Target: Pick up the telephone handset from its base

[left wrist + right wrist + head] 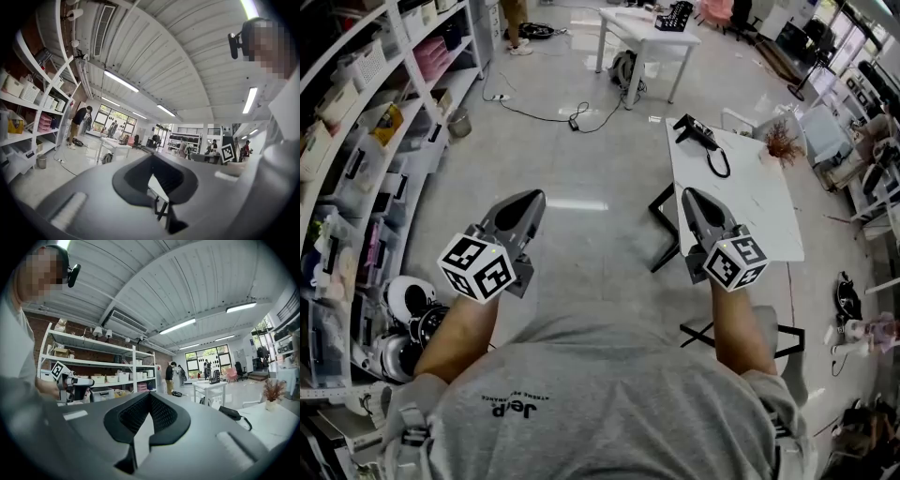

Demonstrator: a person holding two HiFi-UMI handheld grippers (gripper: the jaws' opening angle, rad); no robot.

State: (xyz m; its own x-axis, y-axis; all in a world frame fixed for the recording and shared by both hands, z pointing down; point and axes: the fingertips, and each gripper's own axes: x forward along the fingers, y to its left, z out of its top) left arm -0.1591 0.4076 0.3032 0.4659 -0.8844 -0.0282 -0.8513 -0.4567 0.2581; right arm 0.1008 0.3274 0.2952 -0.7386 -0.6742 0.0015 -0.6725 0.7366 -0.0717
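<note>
1. Telephone position: the black plastic telephone (697, 133) sits at the far end of the white marble-patterned bench (750, 211), close to its left edge in the head view. Handset and base are too small there to tell apart. I judge the handset is not yet lifted.
2. Direction from the nearer hand: the telephone lies almost straight ahead of the right tool (690, 195), a grey wedge-shaped pair of jaws with a marker cube, and well apart from it. In the right gripper view it shows right of the jaw tips, low on the bench top.
3. Long axis: in the head view the black body runs on a slant, far-left to near-right. A looped black cord (719, 165) trails from it toward the person. A grasp would probably want the jaws set across that slant.
4. Other hand: the matching left tool (529, 199) hangs over bare floor, off the bench's left side and farther from the telephone.
5. Tool state: both are held level with their jaws closed tip to tip and nothing between them. The right one would have to open before reaching in.
6. Neighbour: a reddish dried plant (783, 141) stands at the far right corner of the bench, clear of the telephone.
</note>
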